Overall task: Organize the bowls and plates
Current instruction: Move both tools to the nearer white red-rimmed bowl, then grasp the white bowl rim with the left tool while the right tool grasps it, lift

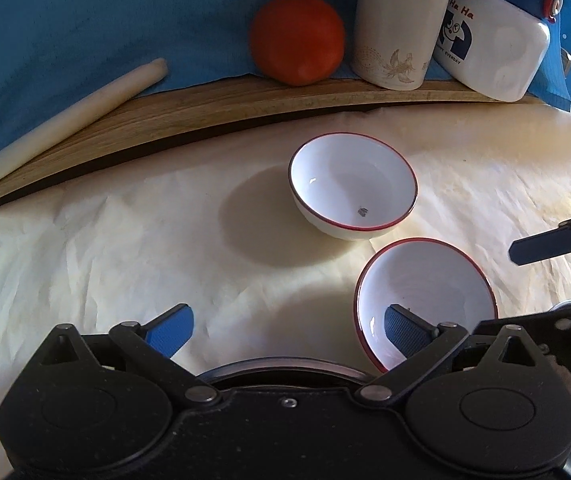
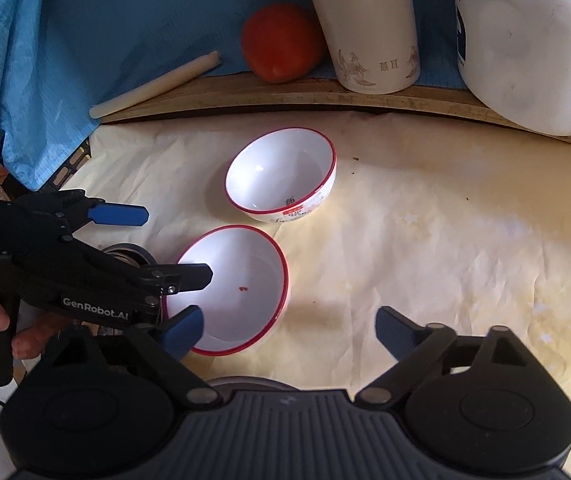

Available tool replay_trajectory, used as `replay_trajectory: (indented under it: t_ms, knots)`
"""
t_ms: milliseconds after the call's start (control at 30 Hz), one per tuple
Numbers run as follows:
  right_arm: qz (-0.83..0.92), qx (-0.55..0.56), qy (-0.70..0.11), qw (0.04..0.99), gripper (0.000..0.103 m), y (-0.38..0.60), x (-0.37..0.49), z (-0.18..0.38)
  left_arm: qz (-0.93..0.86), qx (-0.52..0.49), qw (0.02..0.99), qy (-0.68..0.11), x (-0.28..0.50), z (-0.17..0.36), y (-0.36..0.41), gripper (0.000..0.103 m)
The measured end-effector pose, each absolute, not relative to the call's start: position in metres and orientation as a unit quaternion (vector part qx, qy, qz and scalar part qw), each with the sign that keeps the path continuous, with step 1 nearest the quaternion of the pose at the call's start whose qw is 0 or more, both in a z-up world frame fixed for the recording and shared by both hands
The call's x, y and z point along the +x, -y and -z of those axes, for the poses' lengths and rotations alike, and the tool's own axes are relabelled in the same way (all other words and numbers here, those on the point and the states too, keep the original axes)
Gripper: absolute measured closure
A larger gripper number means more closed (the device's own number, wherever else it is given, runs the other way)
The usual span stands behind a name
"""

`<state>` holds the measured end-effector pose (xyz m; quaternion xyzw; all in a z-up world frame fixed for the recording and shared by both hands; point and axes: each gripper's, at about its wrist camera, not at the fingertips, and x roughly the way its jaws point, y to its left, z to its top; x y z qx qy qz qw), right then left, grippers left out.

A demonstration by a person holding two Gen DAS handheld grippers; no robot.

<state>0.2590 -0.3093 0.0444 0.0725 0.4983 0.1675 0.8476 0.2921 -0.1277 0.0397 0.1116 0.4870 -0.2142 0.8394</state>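
As the left wrist view shows it, we find two items on the cream crumpled paper sheet (image 1: 85, 240): a deep white bowl with a red rim (image 1: 352, 184), upright, and nearer us a shallow white plate with a red rim (image 1: 425, 300), tilted as we read it. The two stand just beside each other; whether they touch we cannot tell. The left gripper (image 1: 289, 330) stands spread wide and holds nothing; its right blue pad (image 1: 405, 334) lies over the plate's near rim.

In the right wrist view, the right gripper (image 2: 287, 330) is likewise spread and empty, its left pad overlapping the plate's (image 2: 233, 288) near edge. The bowl (image 2: 281, 174) sits beyond, printed side toward us. The left gripper (image 2: 177, 246) reaches in from the left, one finger over the plate's left rim, the other clear above.

We judge the step in hand to be seizing the plate by its rim. Done well, one finger goes inside and one outside the rim before closing, and the lift is level. The rim is thin and glossy; we expect slipping if pinched shallowly.
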Motion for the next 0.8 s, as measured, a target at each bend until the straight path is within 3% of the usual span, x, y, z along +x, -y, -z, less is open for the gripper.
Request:
replay_trajectory:
  t_ms: [200,433,633,800]
  knots:
    - [-0.164,0.079,-0.503,0.845,0.02,0.309,0.263,-0.037,0.225,0.102,0.834,-0.494,0.294,-0.035,0.127,0.014]
    - [-0.164,0.089,-0.506,0.842,0.042,0.31,0.265,-0.033,0.236,0.094,0.826,-0.503,0.295,-0.03,0.128,0.024]
    - [-0.179,0.113,-0.51,0.833,0.064,0.312,0.266,-0.031,0.251,0.087,0.823,-0.502,0.292,-0.032,0.13,0.041]
    - [-0.185,0.131,-0.516,0.826,0.068,0.314,0.268,-0.03,0.257,0.091,0.821,-0.501,0.289,-0.039,0.132,0.057]
